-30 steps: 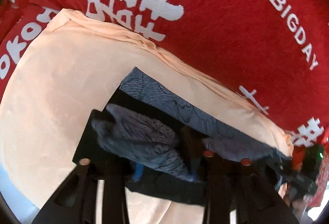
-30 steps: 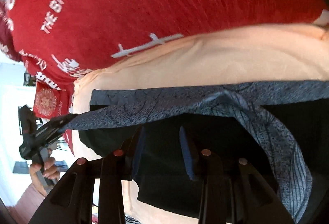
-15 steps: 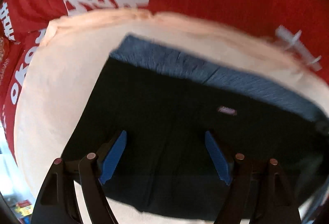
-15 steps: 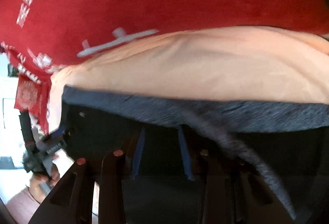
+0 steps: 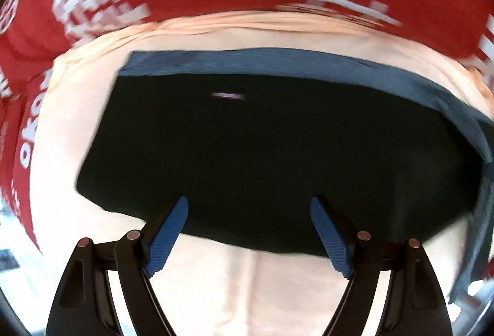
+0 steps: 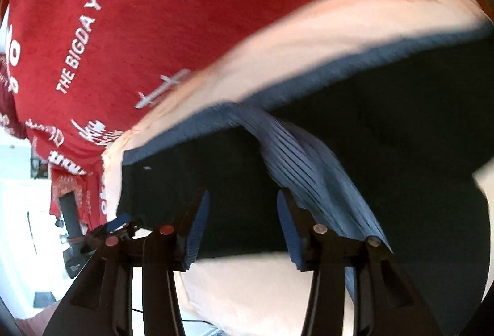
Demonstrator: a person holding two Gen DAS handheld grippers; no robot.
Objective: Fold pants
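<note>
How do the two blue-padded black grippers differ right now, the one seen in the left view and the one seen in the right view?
The left gripper has its jaws spread wide; the right gripper has its jaws open more narrowly. The left gripper faces a flat stretch of the dark folded pants; the right gripper has a raised blue-grey ribbed fold just beyond its right finger. Both are empty and sit at the near edge of the pants, above the peach cloth.

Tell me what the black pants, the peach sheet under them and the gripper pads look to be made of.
Black pants: a soft, matte cloth that lies flat; the weave is too dark to read. Its grey-blue band looks ribbed, probably knit. Peach sheet: thin, smooth cloth, gathered into fine wrinkles at its edge. Left gripper pads: blue with a fine grid texture, likely rubber or plastic.
</note>
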